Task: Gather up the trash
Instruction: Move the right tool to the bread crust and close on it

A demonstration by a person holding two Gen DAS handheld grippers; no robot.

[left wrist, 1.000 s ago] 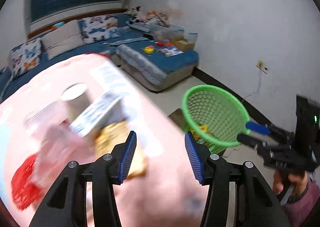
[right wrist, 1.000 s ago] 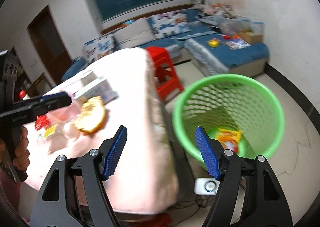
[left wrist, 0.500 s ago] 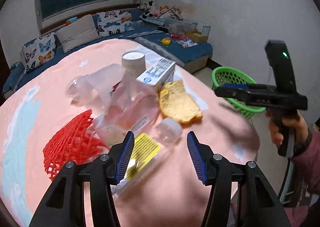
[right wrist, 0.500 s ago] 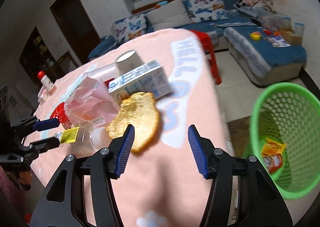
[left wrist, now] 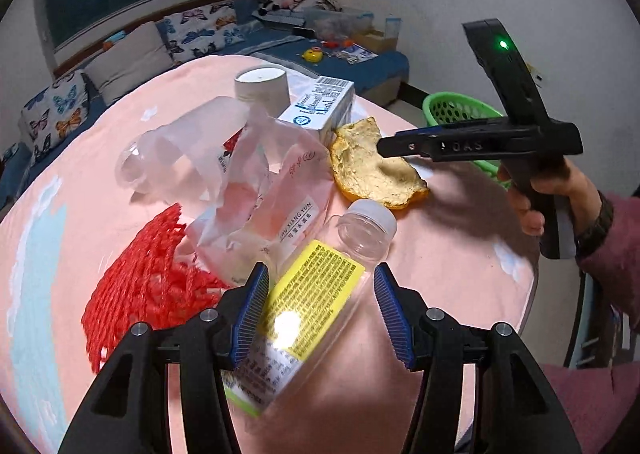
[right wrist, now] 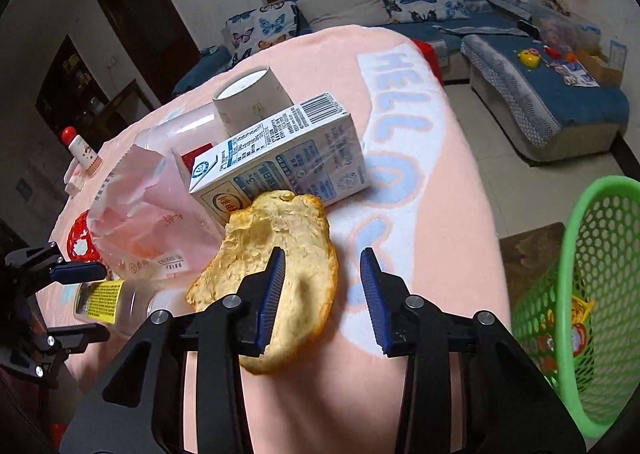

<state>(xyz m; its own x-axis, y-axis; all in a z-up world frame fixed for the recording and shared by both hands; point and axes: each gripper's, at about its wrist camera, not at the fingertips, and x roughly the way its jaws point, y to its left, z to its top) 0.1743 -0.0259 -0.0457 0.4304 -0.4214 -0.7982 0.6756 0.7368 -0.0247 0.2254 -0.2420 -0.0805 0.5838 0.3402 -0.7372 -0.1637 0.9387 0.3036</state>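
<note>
Trash lies on a pink tablecloth. My left gripper is open around a clear plastic bottle with a yellow label, lying on its side. My right gripper is open over the right edge of a pomelo peel; it also shows in the left wrist view above the peel. Behind lie a milk carton, a paper cup, a clear plastic bag and red foam netting. A green mesh basket stands on the floor at the right.
A small red-capped bottle stands at the table's far left. A blue sofa with cushions and clutter runs along the walls. A red stool peeks out behind the table. The basket holds a snack wrapper.
Both grippers have moved closer to the table. The left now straddles the bottle, and the right has come down over the peel. The right gripper's jaws look slightly narrower.
</note>
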